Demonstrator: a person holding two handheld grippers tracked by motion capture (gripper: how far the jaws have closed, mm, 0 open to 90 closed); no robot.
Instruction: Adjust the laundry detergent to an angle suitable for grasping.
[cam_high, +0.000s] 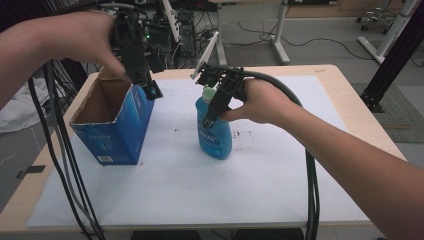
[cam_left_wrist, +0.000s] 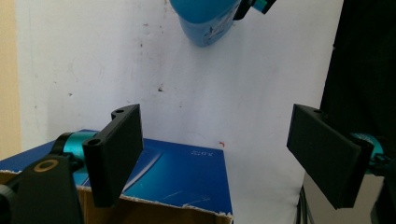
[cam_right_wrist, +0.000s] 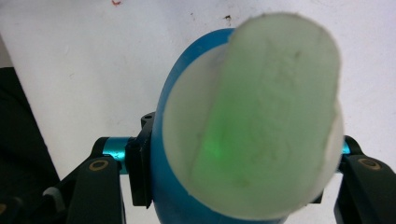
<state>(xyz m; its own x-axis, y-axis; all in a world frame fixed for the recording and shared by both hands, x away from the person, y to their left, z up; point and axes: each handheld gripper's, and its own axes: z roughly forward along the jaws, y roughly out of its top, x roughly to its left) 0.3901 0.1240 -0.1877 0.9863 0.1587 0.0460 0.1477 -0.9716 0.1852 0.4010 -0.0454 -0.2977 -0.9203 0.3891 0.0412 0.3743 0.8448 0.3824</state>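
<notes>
A blue dish-soap bottle (cam_high: 215, 131) stands upright on the white table cover (cam_high: 200, 190), the right gripper (cam_high: 216, 107) clamped across its upper body below the pale cap (cam_right_wrist: 266, 121). The left gripper (cam_high: 142, 80) hangs wide open and empty over the blue carton (cam_high: 115, 130) just beside it. The plastic bottle looks smooth, slightly yielding and liquid-heavy, so the shoulder seems the surest hold.

Left gripper (cam_high: 142, 80) raised, jaws wide apart; right gripper (cam_high: 215, 107) clamped, pointing down.

Left tool (cam_left_wrist: 215, 154) open above blue box (cam_left_wrist: 187, 175); blue bottle (cam_left_wrist: 205, 21) beyond.

Glossy plastic bottle (cam_high: 214, 131) — raw-edged cardboard box (cam_high: 114, 120) — matt paper sheet (cam_high: 200, 185).
</notes>
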